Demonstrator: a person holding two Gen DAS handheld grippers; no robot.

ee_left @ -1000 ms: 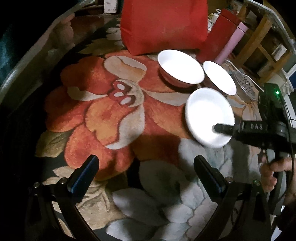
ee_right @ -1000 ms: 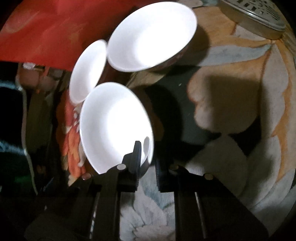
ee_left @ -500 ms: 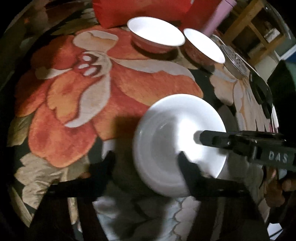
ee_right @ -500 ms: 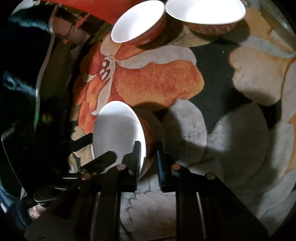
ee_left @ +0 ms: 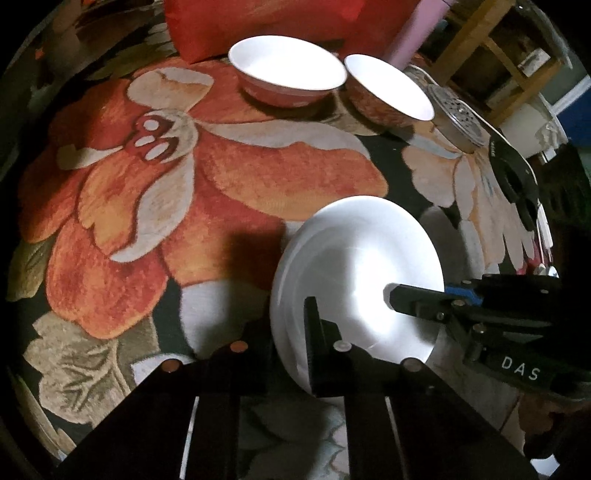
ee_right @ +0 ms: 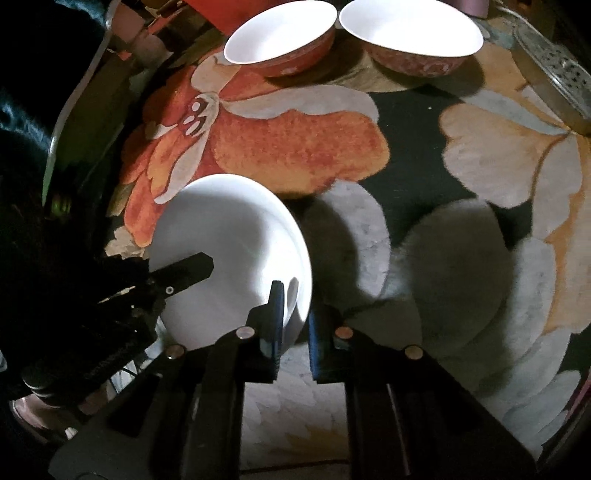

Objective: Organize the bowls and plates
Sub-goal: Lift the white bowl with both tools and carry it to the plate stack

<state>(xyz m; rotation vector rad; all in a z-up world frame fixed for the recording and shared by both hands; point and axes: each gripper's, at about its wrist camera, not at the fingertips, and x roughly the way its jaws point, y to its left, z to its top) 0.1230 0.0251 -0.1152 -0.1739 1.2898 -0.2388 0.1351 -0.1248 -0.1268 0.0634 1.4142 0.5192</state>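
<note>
Both grippers are gripping one white bowl (ee_left: 354,280) over the near part of the flowered desk (ee_left: 229,177). The right gripper (ee_right: 295,325) is pinching the bowl's rim, its jaws nearly closed with one inside and one outside the wall. The left gripper (ee_left: 291,339) is clamping the opposite rim the same way, jaws drawn close with only the wall between them. The bowl is tilting, its empty white inside facing up and toward the left gripper; whether its base is touching the desk cannot be told. Two more bowls are sitting upright at the far edge: a wide bowl (ee_left: 286,70) and a second bowl (ee_left: 388,88) just beside it, both white inside, reddish outside and holding nothing. A red bag (ee_left: 258,22) is standing behind them and a perforated metal lid (ee_left: 456,118) is lying to their right. Open flowered cloth is stretching between the held bowl and the far pair
</note>
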